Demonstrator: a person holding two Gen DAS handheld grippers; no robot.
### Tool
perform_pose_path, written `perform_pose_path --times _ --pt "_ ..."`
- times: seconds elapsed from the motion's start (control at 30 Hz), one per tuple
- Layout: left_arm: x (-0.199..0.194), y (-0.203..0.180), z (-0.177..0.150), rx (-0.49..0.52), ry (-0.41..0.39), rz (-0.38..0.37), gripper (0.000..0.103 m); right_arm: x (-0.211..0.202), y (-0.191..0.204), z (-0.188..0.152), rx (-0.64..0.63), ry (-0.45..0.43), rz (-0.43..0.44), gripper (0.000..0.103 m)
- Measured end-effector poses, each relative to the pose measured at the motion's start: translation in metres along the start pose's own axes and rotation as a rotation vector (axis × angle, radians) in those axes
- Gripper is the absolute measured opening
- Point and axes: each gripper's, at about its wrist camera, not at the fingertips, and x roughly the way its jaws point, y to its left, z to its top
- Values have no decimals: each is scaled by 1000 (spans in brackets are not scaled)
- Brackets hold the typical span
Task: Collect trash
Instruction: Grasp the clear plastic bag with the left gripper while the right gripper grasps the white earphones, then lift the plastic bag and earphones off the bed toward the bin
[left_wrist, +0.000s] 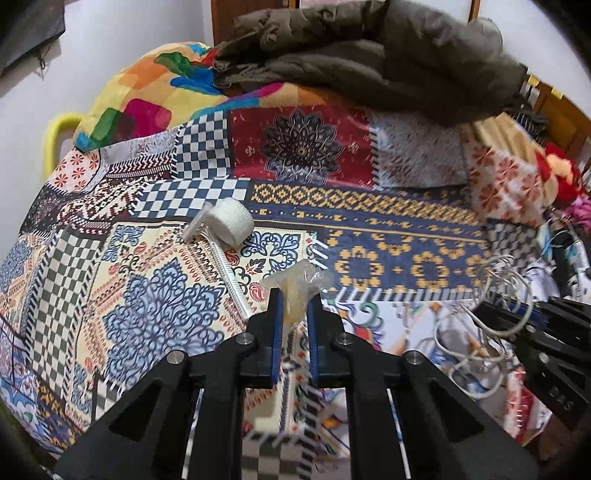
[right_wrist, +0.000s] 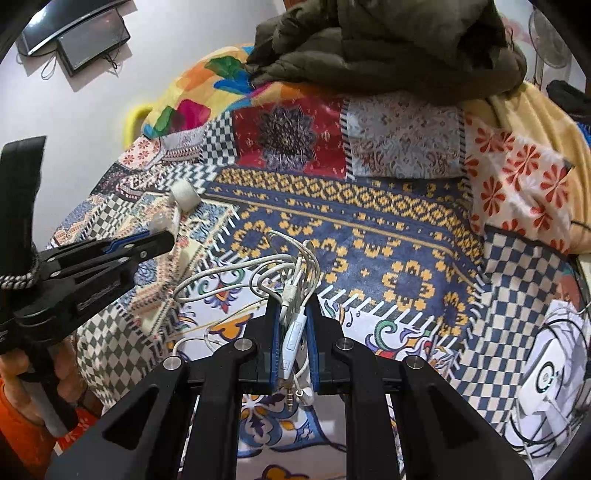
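Left fingers (left_wrist: 294, 295) pinch a wrapper (left_wrist: 295, 286), right fingers (right_wrist: 293, 317) clamp earphones (right_wrist: 291, 291); razor (left_wrist: 221, 254) and tape roll (left_wrist: 232, 221) lie ahead-left on the bed (left_wrist: 369, 229), nearer my left.

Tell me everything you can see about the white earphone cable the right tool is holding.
The earphone cable is a thin white cord bunched into tangled loops. The right tool is shut on it, pinching the bundle and its white inline remote between the blue pads. A gold plug and an earbud hang out below the pads. The loops spread forward and left over the patterned bedspread, lifted rather than lying flat.
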Motion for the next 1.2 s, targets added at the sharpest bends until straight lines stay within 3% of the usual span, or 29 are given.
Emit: perform_pose_path --times 0.6,0.87,1.2 --pt "-182 10 -46 -34 -160 -3 11 -121 75 5 -100 -141 7 11" --pt "-264 35 -91 -87 -241 36 11 -168 127 -19 -181 -182 32 11" --pt "-344 79 -161 -167 -303 90 11 -195 196 -64 -266 -181 85 11"
